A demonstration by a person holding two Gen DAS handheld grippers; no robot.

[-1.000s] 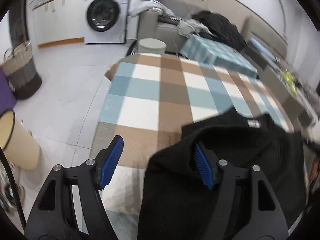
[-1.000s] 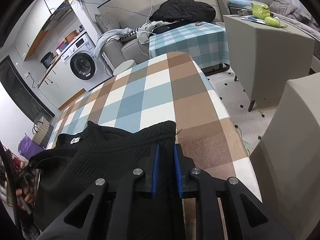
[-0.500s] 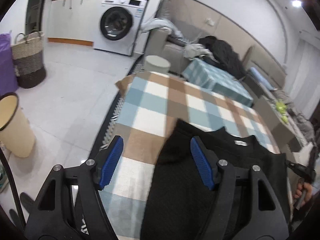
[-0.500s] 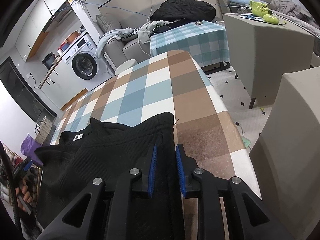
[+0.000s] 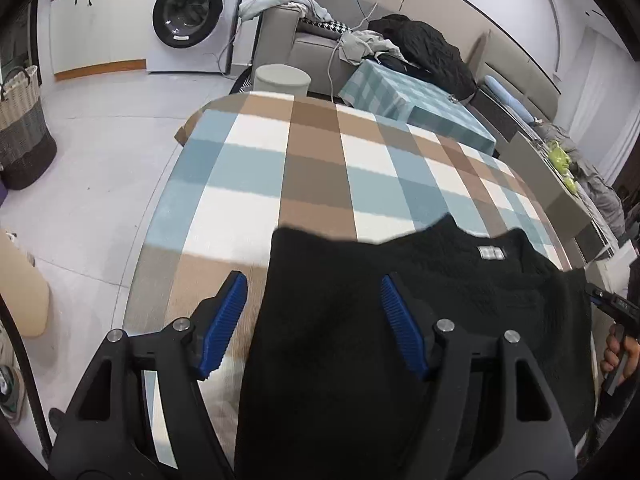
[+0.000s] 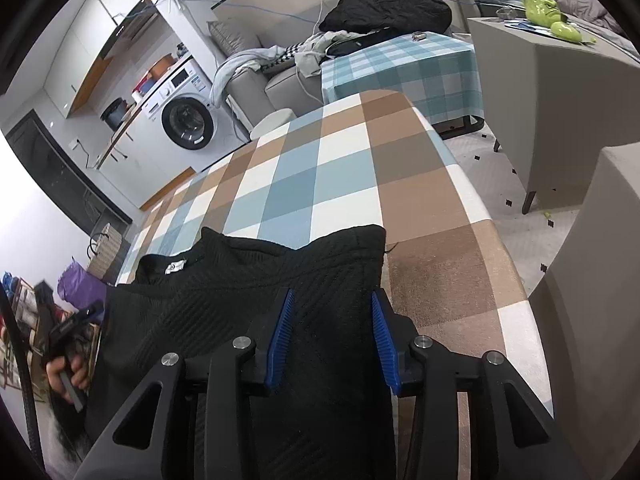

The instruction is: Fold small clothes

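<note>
With the right tool (image 6: 332,338) opening and the left tool (image 5: 314,322) closing unclamped, the black top (image 6: 256,292) beneath could be dragged unfolded.

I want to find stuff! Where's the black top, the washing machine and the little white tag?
black top (image 6: 256,296): right wrist view, ribbed front.
washing machine (image 5: 188,12): left wrist view, round door.
little white tag (image 5: 491,252): left wrist view, label inside the neckline.

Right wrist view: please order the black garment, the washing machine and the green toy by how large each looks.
1. black garment, nearest the camera
2. washing machine
3. green toy
Distance differs, so true sizes stay unsure.
</note>
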